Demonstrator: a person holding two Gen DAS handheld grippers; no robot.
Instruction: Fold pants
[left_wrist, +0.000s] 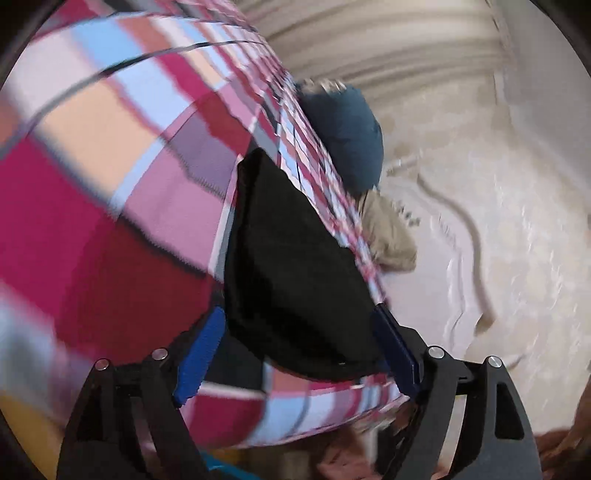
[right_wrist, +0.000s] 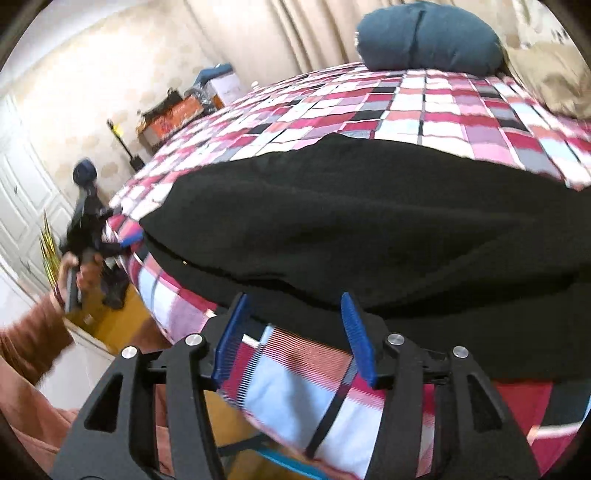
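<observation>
On the checked bedspread (right_wrist: 424, 107) lie bunched black pants (right_wrist: 351, 221), both grippers (right_wrist: 295, 332) (left_wrist: 299, 354) open, empty.

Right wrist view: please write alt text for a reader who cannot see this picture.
Black pants lie across a bed with a red, pink and white checked cover; the right tool, blue fingers apart, sits at their near edge without gripping. A blue pillow rests at the far end. At left, a hand holds the left tool by the bed's edge.
</observation>
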